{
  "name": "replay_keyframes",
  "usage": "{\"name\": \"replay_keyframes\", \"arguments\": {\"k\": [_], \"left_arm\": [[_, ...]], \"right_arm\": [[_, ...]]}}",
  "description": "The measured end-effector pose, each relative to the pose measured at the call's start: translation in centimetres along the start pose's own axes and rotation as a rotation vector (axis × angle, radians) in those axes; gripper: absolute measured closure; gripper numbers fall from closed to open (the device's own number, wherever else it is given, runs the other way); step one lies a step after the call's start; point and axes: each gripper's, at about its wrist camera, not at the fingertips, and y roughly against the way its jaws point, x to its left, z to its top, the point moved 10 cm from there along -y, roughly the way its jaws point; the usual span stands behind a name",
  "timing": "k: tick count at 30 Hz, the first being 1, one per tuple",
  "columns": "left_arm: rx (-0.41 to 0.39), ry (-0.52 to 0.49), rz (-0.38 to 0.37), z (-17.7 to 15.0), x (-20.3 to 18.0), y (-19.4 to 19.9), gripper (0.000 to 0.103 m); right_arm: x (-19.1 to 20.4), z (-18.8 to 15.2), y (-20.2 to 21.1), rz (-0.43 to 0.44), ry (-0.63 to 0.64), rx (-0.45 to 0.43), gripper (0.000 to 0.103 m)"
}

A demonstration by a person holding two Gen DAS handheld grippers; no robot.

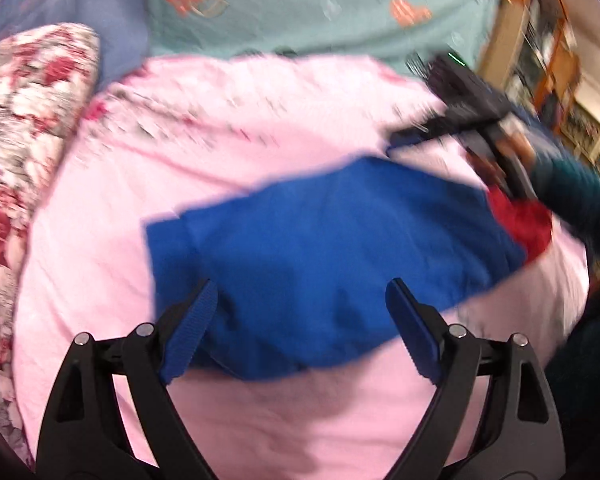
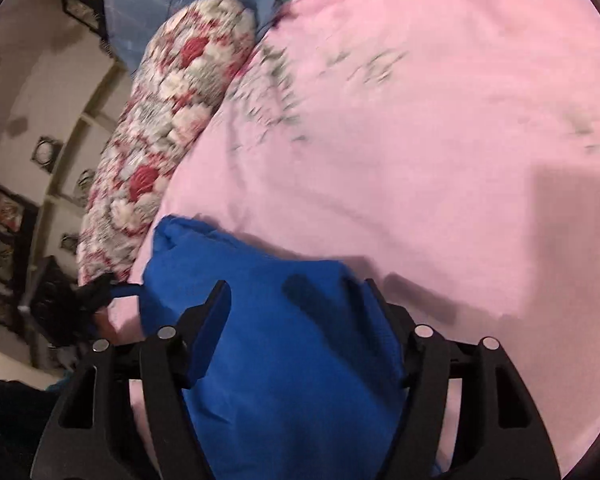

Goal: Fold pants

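Blue pants (image 1: 320,256) lie folded in a wide band on a pink bedsheet (image 1: 260,120). My left gripper (image 1: 302,292) is open, its blue-padded fingers spread over the near edge of the pants. My right gripper (image 2: 292,292) is open too, and the pants (image 2: 284,360) lie between and under its fingers. In the left wrist view my right gripper (image 1: 460,120) shows blurred at the far right end of the pants, with a red patch (image 1: 524,224) beside it. In the right wrist view my left gripper (image 2: 72,300) shows at the left.
A floral bolster pillow (image 1: 24,128) lies along the left side of the sheet; it also shows in the right wrist view (image 2: 168,120). A teal cover with heart prints (image 1: 300,4) lies behind. Wooden shelves (image 1: 540,40) stand at the right.
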Motion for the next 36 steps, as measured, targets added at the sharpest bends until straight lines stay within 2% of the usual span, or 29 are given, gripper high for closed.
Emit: {"name": "replay_keyframes", "arguments": {"k": [3,5,9,10,12,13,15,17,20,22,23,25,27,29,33,36], "left_arm": [[-0.040,0.100,0.056,1.9,2.9,-1.0,0.015],[-0.009,0.164,0.087,2.0,4.7,-2.7,0.015],[0.093,0.207,0.248,0.5,8.8,-6.1,0.014],[0.106,0.206,0.269,0.0,9.5,-6.4,0.013],[0.119,0.233,0.255,-0.6,10.2,-6.6,0.011],[0.120,0.239,0.252,-0.4,10.3,-6.4,0.011],[0.095,0.208,0.277,0.1,10.2,-5.2,0.011],[0.067,0.144,0.366,0.4,10.0,-3.2,0.011],[0.042,0.117,0.402,0.7,10.0,-0.9,0.012],[0.031,0.134,0.386,1.1,9.4,0.0,0.012],[0.019,0.129,0.357,1.3,8.4,0.3,0.012],[-0.001,0.082,0.318,2.1,5.7,0.2,0.012],[-0.009,0.023,0.266,2.7,2.4,-0.8,0.012],[0.001,-0.034,0.212,3.2,-1.2,-2.5,0.012],[0.068,-0.129,0.120,2.8,-7.4,-6.6,0.012],[0.127,-0.170,0.082,1.2,-9.8,-9.1,0.012]], "right_arm": [[2.2,-1.9,2.2,0.082,-0.012,-0.053,0.027],[3.8,-4.1,2.8,0.129,-0.015,-0.057,0.026],[5.9,-10.5,2.1,0.205,-0.059,-0.003,0.026],[5.8,-12.2,1.9,0.212,-0.088,0.011,0.026],[4.9,-15.7,1.6,0.207,-0.165,0.049,0.026],[4.6,-16.9,2.1,0.216,-0.186,0.040,0.026],[3.8,-18.2,4.5,0.167,-0.193,-0.017,0.026],[3.1,-18.6,7.9,0.153,-0.226,-0.097,0.026],[-0.1,-18.8,16.8,0.076,-0.320,-0.371,0.025],[-3.3,-20.2,22.5,-0.002,-0.427,-0.530,0.021],[-4.8,-21.3,24.6,-0.042,-0.479,-0.580,0.020],[-7.6,-25.4,27.3,-0.120,-0.629,-0.640,0.020],[-9.5,-28.4,28.0,-0.148,-0.747,-0.649,0.020],[-10.2,-29.6,27.7,-0.169,-0.795,-0.636,0.020],[-11.5,-30.1,25.4,-0.185,-0.866,-0.593,0.020],[-12.4,-29.8,24.5,-0.185,-0.881,-0.568,0.020]]}}
